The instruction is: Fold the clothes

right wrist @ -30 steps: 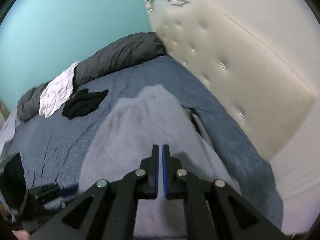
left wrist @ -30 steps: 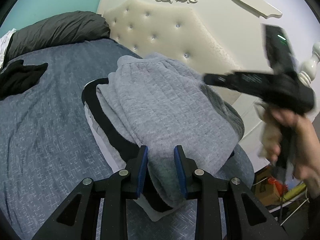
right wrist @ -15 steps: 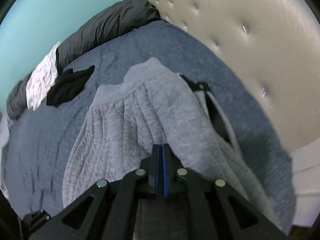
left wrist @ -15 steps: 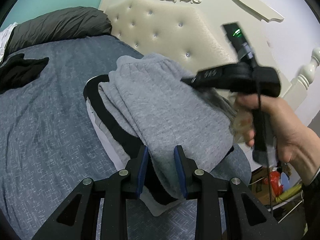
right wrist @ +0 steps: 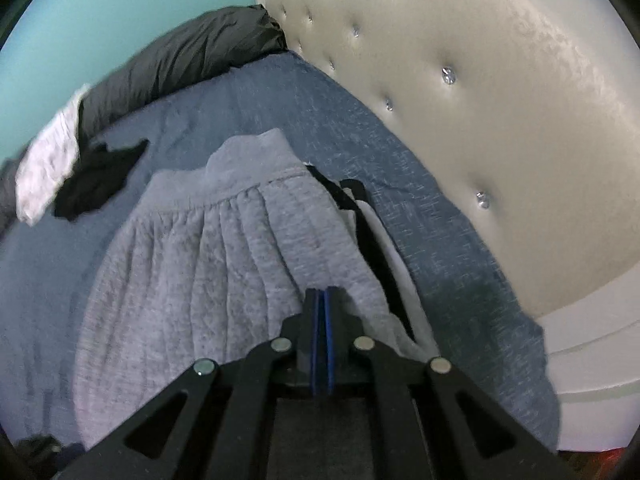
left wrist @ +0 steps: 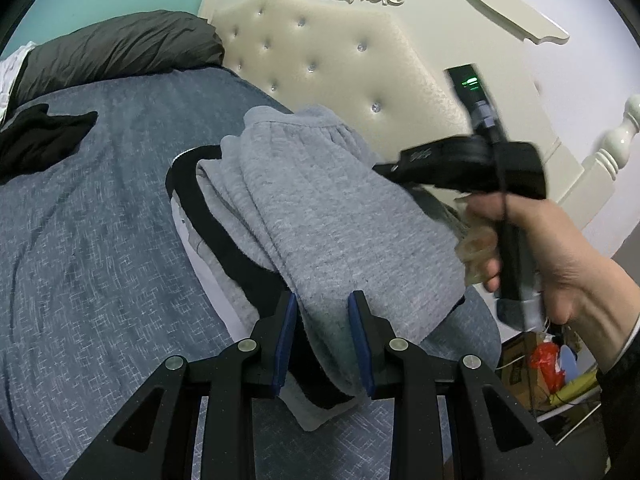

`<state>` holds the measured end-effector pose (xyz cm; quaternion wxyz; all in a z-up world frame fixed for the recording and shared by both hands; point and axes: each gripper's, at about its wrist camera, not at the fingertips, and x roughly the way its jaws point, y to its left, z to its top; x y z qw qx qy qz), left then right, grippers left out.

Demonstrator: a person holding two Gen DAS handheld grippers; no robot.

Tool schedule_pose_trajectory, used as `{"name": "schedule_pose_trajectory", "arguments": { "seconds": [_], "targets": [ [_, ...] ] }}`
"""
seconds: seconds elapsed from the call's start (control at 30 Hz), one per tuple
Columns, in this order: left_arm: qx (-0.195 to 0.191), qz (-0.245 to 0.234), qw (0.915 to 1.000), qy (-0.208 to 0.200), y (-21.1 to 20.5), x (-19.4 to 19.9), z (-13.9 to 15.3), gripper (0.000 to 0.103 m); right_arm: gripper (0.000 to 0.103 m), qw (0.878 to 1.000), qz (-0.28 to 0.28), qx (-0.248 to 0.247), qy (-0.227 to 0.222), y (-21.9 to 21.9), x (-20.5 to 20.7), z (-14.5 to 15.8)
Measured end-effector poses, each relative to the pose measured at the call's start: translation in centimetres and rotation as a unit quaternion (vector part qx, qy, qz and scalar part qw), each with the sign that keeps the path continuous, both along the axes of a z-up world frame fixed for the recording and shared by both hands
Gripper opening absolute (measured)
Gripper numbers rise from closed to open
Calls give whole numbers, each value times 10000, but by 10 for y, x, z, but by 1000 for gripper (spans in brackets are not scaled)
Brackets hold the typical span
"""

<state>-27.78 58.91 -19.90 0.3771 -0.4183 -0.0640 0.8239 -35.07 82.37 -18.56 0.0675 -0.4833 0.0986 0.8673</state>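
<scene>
Grey sweatpants (left wrist: 340,216) sit folded near the headboard (left wrist: 320,52); right gripper (right wrist: 321,300), pressed together empty, has dropped onto them, left gripper (left wrist: 322,320) pinching the stack's edge, so probably smoothing now.

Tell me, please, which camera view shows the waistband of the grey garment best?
The right wrist view: the gathered waistband of the grey garment spreads across the frame, unobstructed. The left wrist view shows it only edge-on, at the far end.
</scene>
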Motion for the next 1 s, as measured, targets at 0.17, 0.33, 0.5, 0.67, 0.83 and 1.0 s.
{"name": "schedule_pose_trajectory", "arguments": {
  "seconds": [0.17, 0.33, 0.5, 0.67, 0.83, 1.0],
  "targets": [
    [11, 29, 10000, -5, -1, 1, -1, 30, 3, 9979, 87, -38, 645, -8, 28, 32],
    [-59, 65, 10000, 31, 3, 2, 1, 30, 2, 9955, 733, -166, 577, -39, 35, 24],
    [-173, 35, 9998, 78, 3, 3, 2, 30, 2, 9935, 1119, -162, 109, -65, 27, -5],
    [-151, 54, 9999, 62, 2, 5, 2, 30, 2, 9954, 791, -201, 500, -63, 16, 19],
    [-153, 16, 9999, -25, 1, 5, 2, 30, 1, 9980, 631, 47, -42, -60, -6, 0],
    [-26, 91, 9999, -121, -5, 3, 4, 30, 1, 9980, 500, -69, 385, -56, 8, 19]
  ]
}}
